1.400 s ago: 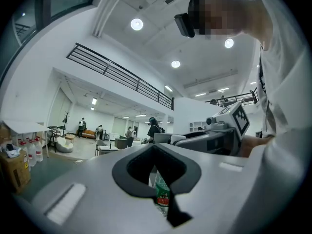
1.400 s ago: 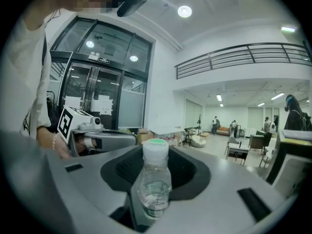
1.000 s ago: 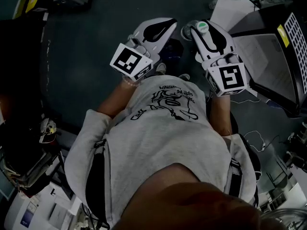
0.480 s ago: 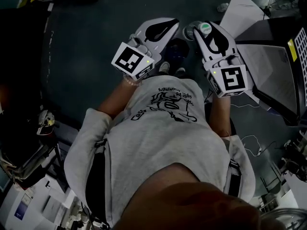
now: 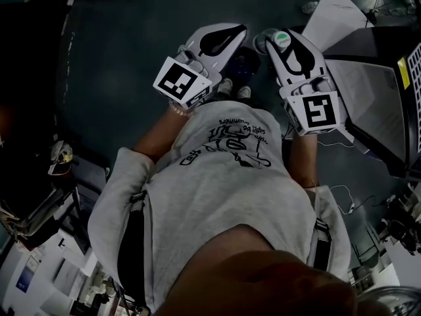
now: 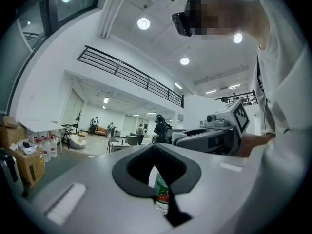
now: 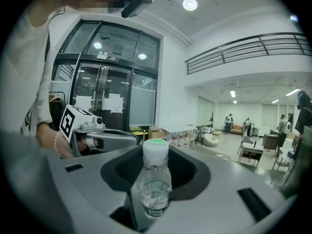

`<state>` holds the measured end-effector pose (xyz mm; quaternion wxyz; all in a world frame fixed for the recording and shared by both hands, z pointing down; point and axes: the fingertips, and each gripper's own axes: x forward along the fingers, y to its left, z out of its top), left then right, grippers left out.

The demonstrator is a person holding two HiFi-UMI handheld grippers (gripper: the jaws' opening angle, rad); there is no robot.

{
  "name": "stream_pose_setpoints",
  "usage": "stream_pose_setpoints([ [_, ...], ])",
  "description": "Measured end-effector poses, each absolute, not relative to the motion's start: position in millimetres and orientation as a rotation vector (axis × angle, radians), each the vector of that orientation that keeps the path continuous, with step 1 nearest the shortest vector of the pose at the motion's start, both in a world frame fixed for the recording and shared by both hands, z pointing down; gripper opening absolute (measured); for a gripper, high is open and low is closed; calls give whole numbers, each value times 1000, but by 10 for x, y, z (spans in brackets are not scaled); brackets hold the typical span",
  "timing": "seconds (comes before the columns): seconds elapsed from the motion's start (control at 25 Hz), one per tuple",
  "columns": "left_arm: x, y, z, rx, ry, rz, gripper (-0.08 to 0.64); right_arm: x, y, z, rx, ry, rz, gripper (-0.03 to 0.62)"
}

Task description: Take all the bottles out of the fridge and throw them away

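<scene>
My right gripper (image 5: pixel 287 39) (image 7: pixel 146 218) is shut on a clear bottle (image 7: pixel 154 184) with a pale green cap (image 5: pixel 281 39), which stands upright between its jaws. My left gripper (image 5: pixel 227 35) (image 6: pixel 165 199) is held level beside it at chest height, jaws drawn close with a narrow slit. Through that slit part of a bottle with a green and red label (image 6: pixel 163 193) shows. I cannot tell whether the left jaws grip it or it lies beyond them. No fridge is in any view.
The person's grey shirt (image 5: pixel 223 183) fills the lower head view, shoes (image 5: pixel 233 87) on the dark floor below the grippers. A dark box with white sheets (image 5: pixel 368 78) stands at right, clutter (image 5: pixel 59 157) at left. Cardboard boxes (image 6: pixel 24 160) and glass doors (image 7: pixel 107 96) edge an open hall.
Both grippers keep their pose and the bottle stays in the right one. The floor and the box at right have slid a little in view.
</scene>
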<state>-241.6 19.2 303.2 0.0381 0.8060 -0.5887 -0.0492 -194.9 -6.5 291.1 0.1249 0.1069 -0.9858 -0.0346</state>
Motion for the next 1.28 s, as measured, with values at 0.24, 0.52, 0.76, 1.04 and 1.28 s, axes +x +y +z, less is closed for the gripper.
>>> stream_pose_setpoints([
  [0.24, -2350, 201, 3129, 2456, -1802, -144, 9, -1890, -16, 3038, 281, -2866, -78, 158],
  [0.52, -2291, 189, 3285, 2439, -1782, -147, 8, -1839, 18, 3230, 247, -2835, -81, 158],
  [0.76, -2210, 180, 3449, 2446, -1744, -133, 9, -1794, 6, 3422, 251, -2817, -58, 158],
  [1.04, -2183, 150, 3686, 2454, -1716, -121, 9, -1795, 36, 3707, 258, -2813, -45, 158],
  [1.28, -2149, 138, 4008, 2414, -1666, -67, 8, -1774, 29, 4014, 270, -2793, -12, 158],
])
